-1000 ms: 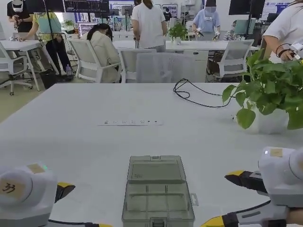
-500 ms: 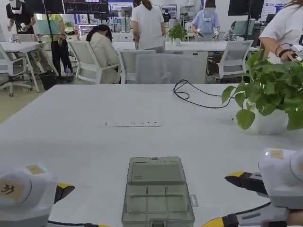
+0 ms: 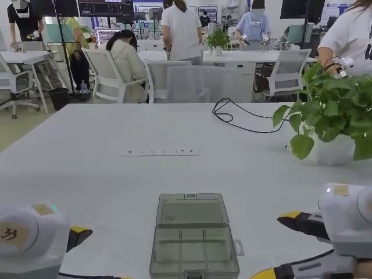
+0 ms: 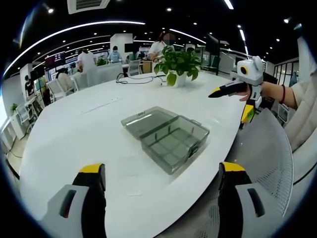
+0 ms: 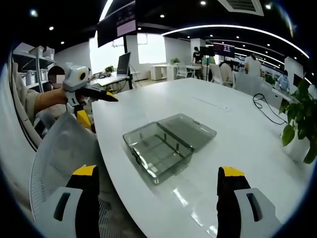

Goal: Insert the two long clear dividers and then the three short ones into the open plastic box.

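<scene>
Lying open at six o'clock, the smoky clear plastic box [image 3: 193,235] looks empty, all five dividers apparently outstanding; left gripper [image 4: 161,168] and right gripper [image 5: 157,171] both gape, unladen.

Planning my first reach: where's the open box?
Head view: the box sits open on the table at the near edge, between the left gripper and right gripper.
</scene>
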The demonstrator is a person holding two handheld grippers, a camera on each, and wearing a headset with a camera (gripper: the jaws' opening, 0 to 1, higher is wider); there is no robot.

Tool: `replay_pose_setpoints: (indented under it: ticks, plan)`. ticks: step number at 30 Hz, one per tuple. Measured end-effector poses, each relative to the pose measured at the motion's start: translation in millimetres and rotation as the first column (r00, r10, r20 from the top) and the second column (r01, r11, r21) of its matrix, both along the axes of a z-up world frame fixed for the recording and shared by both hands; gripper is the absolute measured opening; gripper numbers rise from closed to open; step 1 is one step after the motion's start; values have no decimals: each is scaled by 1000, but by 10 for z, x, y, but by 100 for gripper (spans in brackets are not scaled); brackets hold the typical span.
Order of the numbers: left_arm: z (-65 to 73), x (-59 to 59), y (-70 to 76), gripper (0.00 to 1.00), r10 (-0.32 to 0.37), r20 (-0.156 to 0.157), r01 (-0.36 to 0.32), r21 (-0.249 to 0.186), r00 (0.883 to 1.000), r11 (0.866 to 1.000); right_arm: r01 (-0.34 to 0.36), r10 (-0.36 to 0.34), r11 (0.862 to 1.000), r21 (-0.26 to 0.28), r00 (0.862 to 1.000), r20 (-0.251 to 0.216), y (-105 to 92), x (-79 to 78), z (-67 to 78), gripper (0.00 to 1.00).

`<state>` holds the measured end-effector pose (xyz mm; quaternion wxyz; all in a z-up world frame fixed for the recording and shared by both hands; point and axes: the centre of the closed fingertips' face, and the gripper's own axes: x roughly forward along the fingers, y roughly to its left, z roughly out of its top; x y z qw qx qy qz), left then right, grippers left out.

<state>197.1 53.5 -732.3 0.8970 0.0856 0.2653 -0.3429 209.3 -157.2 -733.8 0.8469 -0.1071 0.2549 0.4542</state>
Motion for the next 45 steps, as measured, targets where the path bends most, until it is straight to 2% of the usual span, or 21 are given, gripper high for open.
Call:
replay_pose_setpoints:
  ticks: [6, 15, 20, 26, 31, 35, 38, 45]
  plan:
    - [11, 36, 45, 90, 12, 0, -12, 6, 1000, 1000, -4, 4, 1000, 5, 1000, 1, 26, -6, 18, 100]
    - [-21, 132, 202, 83, 62, -12, -62, 23, 998, 998, -11, 11, 1000, 7, 1000, 1, 52, -11, 16, 100]
    - [-66, 206, 347, 76, 108, -30, -107, 26, 994, 994, -14, 14, 1000, 8, 1000, 4, 78, -5, 23, 100]
    - [-113, 280, 535, 70, 149, -39, -147, 55, 988, 988, -13, 13, 1000, 5, 1000, 7, 98, 5, 27, 99]
    - [-206, 330, 703, 63, 183, -59, -177, 94, 981, 980, -11, 11, 1000, 3, 1000, 7, 114, 7, 26, 99]
    - [-245, 371, 774, 59, 200, -65, -194, 91, 978, 977, -7, 7, 1000, 5, 1000, 5, 130, 8, 28, 99]
    - [-302, 411, 831, 57, 218, -82, -210, 93, 972, 973, -4, 4, 1000, -2, 1000, 3, 137, 12, 19, 99]
    - [-475, 468, 898, 52, 216, -113, -201, 129, 970, 971, 7, -7, 1000, -5, 1000, -1, 141, -10, 7, 98]
